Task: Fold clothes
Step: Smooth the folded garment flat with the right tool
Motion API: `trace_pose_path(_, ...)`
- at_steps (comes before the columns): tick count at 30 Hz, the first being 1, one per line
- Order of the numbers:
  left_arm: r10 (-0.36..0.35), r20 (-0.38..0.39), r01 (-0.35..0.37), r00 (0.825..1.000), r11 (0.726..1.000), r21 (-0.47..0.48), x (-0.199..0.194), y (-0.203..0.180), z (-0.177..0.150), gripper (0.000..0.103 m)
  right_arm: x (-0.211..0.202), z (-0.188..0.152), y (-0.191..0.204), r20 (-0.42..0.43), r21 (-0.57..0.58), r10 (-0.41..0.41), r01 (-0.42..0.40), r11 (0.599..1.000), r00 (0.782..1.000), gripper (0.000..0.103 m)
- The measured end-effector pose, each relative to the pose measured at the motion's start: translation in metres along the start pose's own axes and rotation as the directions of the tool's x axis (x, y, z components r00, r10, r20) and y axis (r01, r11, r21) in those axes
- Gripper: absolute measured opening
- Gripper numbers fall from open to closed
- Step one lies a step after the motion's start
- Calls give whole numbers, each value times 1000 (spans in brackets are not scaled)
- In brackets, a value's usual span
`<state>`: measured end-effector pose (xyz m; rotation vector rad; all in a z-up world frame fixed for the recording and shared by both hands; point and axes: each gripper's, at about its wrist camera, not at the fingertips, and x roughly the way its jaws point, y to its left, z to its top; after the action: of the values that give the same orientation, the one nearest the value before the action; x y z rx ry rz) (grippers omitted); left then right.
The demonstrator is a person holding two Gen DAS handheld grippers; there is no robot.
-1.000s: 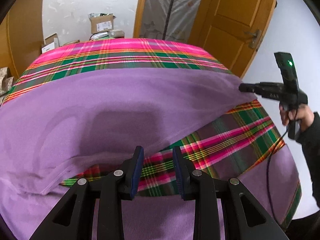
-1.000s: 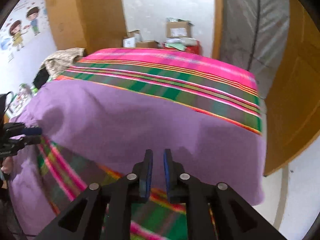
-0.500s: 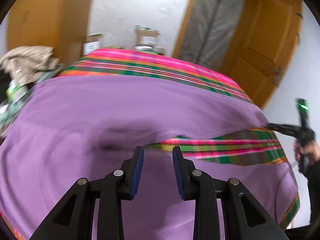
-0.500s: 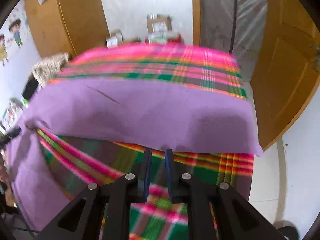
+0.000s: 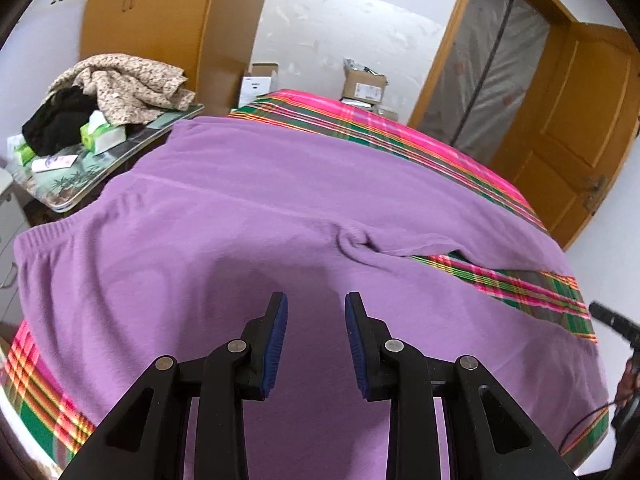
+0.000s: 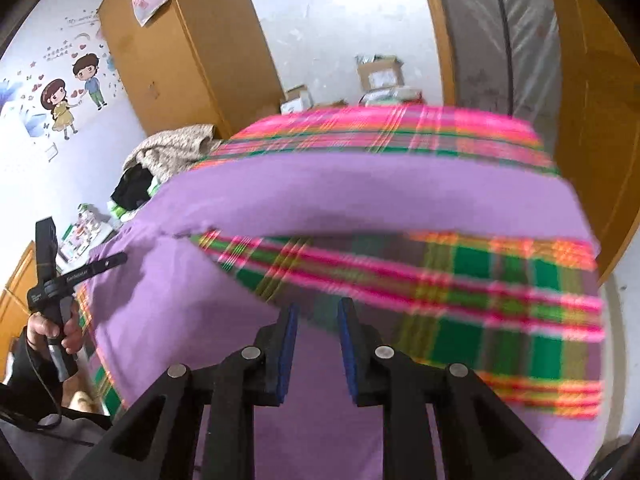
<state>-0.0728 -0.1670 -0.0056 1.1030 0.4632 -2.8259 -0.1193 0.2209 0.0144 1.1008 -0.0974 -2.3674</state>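
Now both grippers, L (image 5: pixel 316 300) & R (image 6: pixel 317 308), hover empty over purple garment (image 5: pixel 240 220), R's jaws opening.

A: Garment (image 5: pixel 248 248) spread on the bed cover (image 5: pixel 400 132), under and ahead of the left gripper (image 5: pixel 316 320)?

B: Yes. Side table (image 5: pixel 60 196) far left of it, clothes pile (image 5: pixel 124 84) on top. Boxes (image 5: pixel 362 88) behind the bed.

A: Right gripper (image 6: pixel 316 328)?

B: Opening, nothing between; bare cover ahead-right, garment left. Door (image 5: pixel 576 132) far right.
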Motion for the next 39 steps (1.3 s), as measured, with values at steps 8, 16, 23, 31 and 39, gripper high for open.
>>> trace_pose_path(8,73,24,-72,997,997,-30,-6,20,-11,31,20,-32,16,-60,-1,-39,39,999,997,17)
trace_pose_path(16,64,15,-64,998,998,6,-5,9,-20,31,11,-44,5,-41,23,-149,150,988,988,7)
trace_pose_path(23,-85,-18,86,996,991,97,-7,-41,-29,31,-2,-57,29,-14,-56,-76,75,996,997,8)
trace_pose_path(31,-212,-101,230,972,945,232,-4,-99,-47,31,-13,-84,36,-43,-108,-63,58,992,997,6)
trace_pose_path(39,-246,-135,274,960,926,261,3,-125,-47,31,-13,-67,12,26,42,-121,120,992,992,9)
